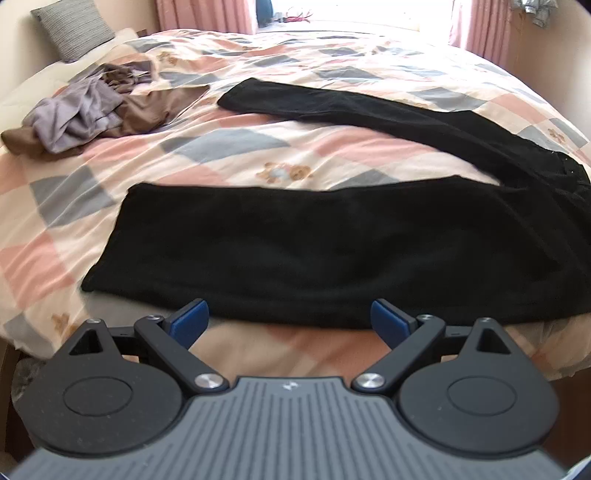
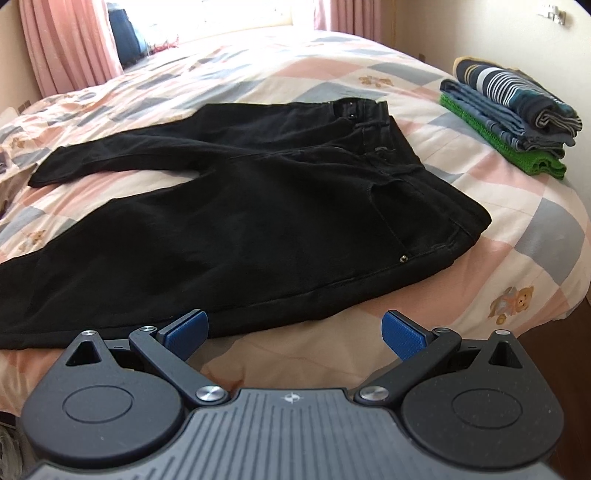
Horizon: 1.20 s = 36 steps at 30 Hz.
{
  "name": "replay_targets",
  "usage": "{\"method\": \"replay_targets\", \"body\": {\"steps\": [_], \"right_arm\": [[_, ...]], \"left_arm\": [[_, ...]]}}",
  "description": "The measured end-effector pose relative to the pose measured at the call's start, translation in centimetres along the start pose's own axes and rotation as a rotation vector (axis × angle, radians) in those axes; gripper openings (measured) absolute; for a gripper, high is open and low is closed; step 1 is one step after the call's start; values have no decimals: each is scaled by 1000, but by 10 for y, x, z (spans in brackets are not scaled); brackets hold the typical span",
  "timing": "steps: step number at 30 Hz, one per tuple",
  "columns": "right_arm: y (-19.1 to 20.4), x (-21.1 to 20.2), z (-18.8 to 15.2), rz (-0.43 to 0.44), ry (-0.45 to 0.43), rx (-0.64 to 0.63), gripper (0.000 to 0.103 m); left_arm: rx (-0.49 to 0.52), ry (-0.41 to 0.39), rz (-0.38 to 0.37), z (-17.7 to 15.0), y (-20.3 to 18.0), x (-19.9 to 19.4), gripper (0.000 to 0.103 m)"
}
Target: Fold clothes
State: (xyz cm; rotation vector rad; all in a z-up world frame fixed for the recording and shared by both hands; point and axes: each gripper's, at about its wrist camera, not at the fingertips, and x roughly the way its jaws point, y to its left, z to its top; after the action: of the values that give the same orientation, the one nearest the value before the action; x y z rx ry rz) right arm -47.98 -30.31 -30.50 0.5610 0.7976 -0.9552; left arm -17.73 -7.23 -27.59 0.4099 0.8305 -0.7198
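**Black trousers spread on the bed, both tools wide and empty**

The left tool (image 1: 290,321) hangs just short of the near edge of the bed, its blue pads (image 1: 192,319) spread wide with nothing between them. The right tool (image 2: 295,332) does the same further along that edge, its pads (image 2: 402,338) equally far apart and holding nothing.

Directly beyond both tools lie the black trousers (image 2: 258,229), flat on the bedspread (image 1: 229,122). One leg runs along the near edge of the bed, just past the left tool's tips; the other leg (image 1: 332,107) angles away toward the far side, so the two legs are parted in a V with bedspread showing between them. The waistband (image 2: 369,110), with its button and belt loops, sits beyond the right tool.

Past the waistband, well apart from the trousers, stands a stack of folded clothes (image 2: 506,114): a striped piece on top, blue ones under it, a green one at the bottom. Beyond the trouser cuffs, at the opposite end, lies a loose heap of brown and lilac garments (image 1: 92,110), unfolded. Behind that heap a grey pillow (image 1: 72,27) leans at the head of the bed.

The bedspread is a patchwork of pink, grey and cream squares with small bear motifs. Behind the bed hang pink curtains (image 2: 70,44) around a bright window.
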Motion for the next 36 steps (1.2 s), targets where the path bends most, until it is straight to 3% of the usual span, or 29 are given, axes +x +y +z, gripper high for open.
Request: {"method": "replay_targets", "body": {"steps": [5,9,13,16,18,21,23,32,36], "right_arm": [[-21,4,16,66,-70,30,103],[-50,5,35,244,-205,59,103],[-70,30,59,344,-187,51,101],[-70,49,79,374,-168,-38,97],[-66,64,93,411,-149,-97,96],[-58,97,120,421,-91,-182,94],[-48,116,136,422,-77,-244,83],[-25,194,233,492,-140,-422,83],[-6,234,274,525,-131,-485,83]], "left_arm": [[26,-63,-57,20,3,15,93],[73,-99,-111,47,8,36,92],[189,-143,-190,84,4,61,92],[286,-178,-254,114,-2,82,90],[375,-199,-289,143,-22,108,87],[489,-203,-352,182,-40,147,74],[544,-204,-376,211,-51,176,67],[695,-223,-422,334,-92,309,66],[788,-135,-409,351,-101,369,64]]}}
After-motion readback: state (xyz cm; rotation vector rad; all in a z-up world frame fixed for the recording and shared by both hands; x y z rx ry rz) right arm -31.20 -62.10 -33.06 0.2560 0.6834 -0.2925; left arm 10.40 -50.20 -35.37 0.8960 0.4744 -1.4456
